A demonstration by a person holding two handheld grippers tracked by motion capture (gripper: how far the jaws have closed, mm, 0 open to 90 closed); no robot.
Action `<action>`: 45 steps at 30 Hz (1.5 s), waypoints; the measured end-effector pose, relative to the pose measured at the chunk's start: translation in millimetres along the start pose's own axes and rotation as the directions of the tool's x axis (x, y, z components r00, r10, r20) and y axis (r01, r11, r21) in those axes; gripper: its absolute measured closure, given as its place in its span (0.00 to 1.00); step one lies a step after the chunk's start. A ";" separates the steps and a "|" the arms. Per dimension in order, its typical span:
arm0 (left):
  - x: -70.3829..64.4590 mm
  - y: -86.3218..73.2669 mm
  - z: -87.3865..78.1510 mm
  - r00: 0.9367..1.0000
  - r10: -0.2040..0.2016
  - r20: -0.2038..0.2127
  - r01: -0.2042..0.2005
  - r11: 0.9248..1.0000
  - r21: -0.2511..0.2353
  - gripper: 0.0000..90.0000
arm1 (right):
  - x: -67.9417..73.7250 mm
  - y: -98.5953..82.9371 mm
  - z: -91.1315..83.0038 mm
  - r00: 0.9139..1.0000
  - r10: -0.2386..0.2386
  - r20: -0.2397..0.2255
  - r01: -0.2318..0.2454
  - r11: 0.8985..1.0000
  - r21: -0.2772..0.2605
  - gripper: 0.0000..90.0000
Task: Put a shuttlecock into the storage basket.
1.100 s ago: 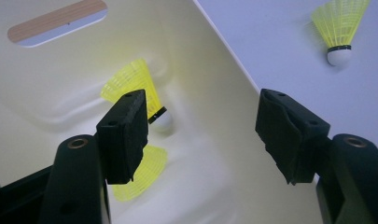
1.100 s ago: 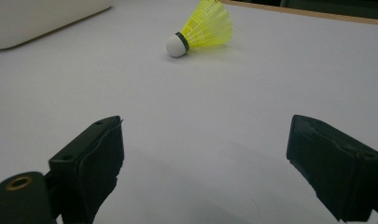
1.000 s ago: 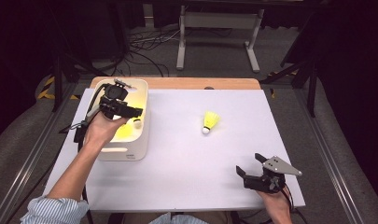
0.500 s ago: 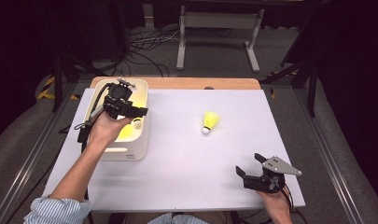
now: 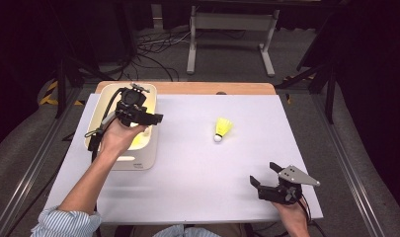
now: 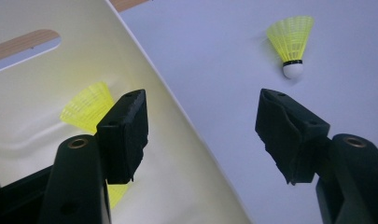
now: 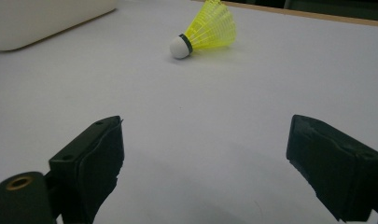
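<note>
A yellow shuttlecock with a white cork lies on the white table top, right of centre; it also appears as shuttlecock and shuttlecock. A second yellow shuttlecock lies inside the cream bin. My left gripper hovers open over the bin's right rim, empty; in its own view the gripper straddles the bin wall. My right gripper rests open and empty near the front right edge, its gripper pointing toward the loose shuttlecock.
The cream bin stands at the table's left side, near the back. A wooden strip runs along the far edge. Beyond it are cables and a metal stand on the floor.
My left gripper has drifted a little to the right over the bin, toward its right rim. The right gripper and the loose shuttlecock have not moved.
</note>
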State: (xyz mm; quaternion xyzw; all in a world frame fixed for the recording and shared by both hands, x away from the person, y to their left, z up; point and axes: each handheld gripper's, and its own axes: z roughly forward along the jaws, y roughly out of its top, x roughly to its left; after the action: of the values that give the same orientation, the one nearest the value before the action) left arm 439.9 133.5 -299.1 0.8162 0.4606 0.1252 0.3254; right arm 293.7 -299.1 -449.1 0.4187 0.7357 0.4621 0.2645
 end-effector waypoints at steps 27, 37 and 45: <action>-38.4 2.7 18.2 0.997 0.047 0.054 -0.047 0.999 -0.009 0.39 | 0.7 0.4 -0.1 1.000 -0.008 -0.013 0.008 1.000 0.010 0.15; -48.4 1.9 26.6 0.997 0.058 0.060 -0.058 0.998 -0.007 0.38 | 0.4 2.6 1.9 1.000 -0.007 -0.018 0.008 1.000 0.019 0.16; -54.1 -1.2 33.6 0.996 0.059 0.070 -0.058 0.998 -0.012 0.38 | 0.7 7.4 3.6 1.000 -0.006 -0.026 0.007 1.000 0.019 0.16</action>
State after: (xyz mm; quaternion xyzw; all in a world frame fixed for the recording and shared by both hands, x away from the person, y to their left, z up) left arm 426.6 74.9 -320.1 0.8316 0.4243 0.1082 0.3416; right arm 298.8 -295.2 -444.0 0.4127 0.7448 0.4596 0.2523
